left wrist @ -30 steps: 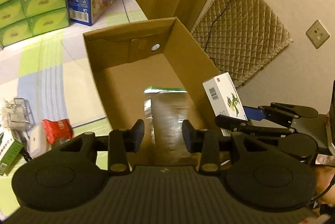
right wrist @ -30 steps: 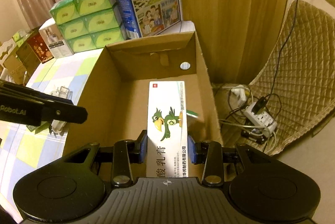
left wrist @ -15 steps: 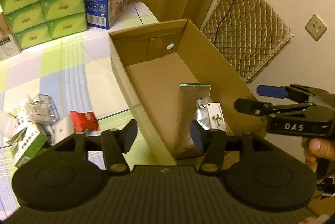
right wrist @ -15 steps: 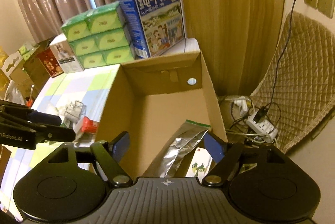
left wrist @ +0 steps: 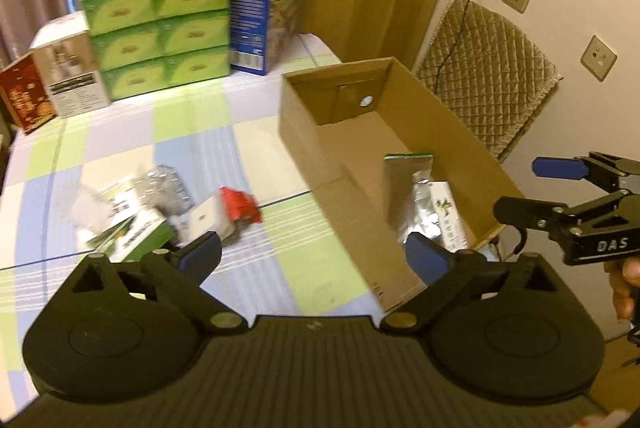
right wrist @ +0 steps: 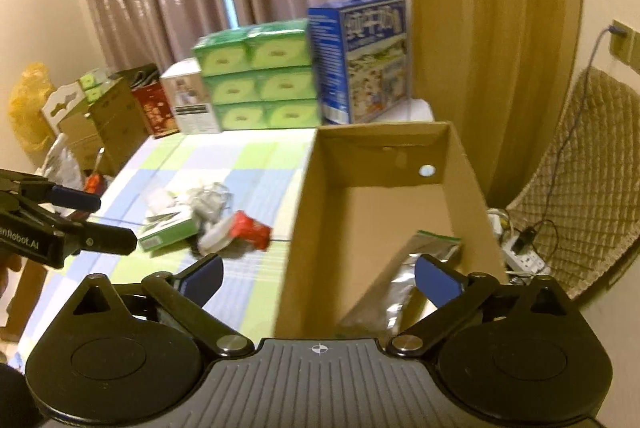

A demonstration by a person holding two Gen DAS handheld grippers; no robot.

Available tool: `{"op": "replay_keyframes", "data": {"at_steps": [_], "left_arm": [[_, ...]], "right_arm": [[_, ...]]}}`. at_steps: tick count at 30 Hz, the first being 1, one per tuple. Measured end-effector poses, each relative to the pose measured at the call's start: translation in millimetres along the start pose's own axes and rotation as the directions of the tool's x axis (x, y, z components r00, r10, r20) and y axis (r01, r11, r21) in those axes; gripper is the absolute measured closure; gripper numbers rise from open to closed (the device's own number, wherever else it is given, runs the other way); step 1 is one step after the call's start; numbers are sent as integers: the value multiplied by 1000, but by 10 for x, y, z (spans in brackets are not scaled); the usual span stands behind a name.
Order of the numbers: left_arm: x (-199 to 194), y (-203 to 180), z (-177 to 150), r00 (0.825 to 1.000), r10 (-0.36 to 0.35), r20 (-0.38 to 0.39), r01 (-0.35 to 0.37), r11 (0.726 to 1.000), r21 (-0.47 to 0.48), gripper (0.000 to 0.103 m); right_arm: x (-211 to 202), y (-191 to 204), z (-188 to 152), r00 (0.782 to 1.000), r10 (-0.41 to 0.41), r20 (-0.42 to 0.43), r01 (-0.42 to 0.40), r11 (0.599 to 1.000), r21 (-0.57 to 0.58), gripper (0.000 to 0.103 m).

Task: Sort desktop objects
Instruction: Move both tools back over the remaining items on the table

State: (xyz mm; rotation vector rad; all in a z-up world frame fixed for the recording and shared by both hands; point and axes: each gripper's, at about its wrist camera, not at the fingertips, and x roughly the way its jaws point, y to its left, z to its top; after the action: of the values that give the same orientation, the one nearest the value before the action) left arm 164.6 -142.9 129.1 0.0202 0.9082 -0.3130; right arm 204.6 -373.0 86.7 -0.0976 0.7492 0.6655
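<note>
Both jaws opening wide, nothing between them: left gripper (left wrist: 314, 256), right gripper (right wrist: 320, 278). Silver pouch (left wrist: 408, 196) and white carton (left wrist: 448, 212) lie in the cardboard box (left wrist: 304, 132). Next: the pile (left wrist: 160, 212) on the table. I'd approach low and single out the red packet (left wrist: 240, 206).

Green tissue packs (left wrist: 160, 28), blue milk carton (right wrist: 362, 58)

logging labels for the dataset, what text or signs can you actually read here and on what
"DAS": on the right tool, in the left wrist view.
"enRobot.AI", start cut off: on the left tool, in the right wrist view.
Too blurred to read: blue milk carton box, green tissue packs, small white box in the brown cardboard box.
</note>
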Motion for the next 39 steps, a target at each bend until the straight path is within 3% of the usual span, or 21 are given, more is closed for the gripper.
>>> {"op": "replay_keyframes", "data": {"at_steps": [8,15,22,28,39], "left_arm": [[-364,549,-323,995,93,22,-91,993,-72,1],[-558,1171,-661,984,177,9,-172,964,-203,1],[-652,1539,-991,968,250,9,-240,940,-242,1],[-511,1730,-1189,967,253,-7,-248,941,-231,1],[144,1959,-1352,968,251,-23,-250,948,-197,2]], "right_arm": [[16,428,-74,999,49,-14,-49,998,-48,2],[179,756,-120,996,92,-19,-93,994,-64,2],[395,1079,-175,993,121,18,-118,988,-99,2],[683,1316,-287,991,130,16,-127,981,-150,2],[1404,1527,-489,997,67,49,-53,967,-248,2]]}}
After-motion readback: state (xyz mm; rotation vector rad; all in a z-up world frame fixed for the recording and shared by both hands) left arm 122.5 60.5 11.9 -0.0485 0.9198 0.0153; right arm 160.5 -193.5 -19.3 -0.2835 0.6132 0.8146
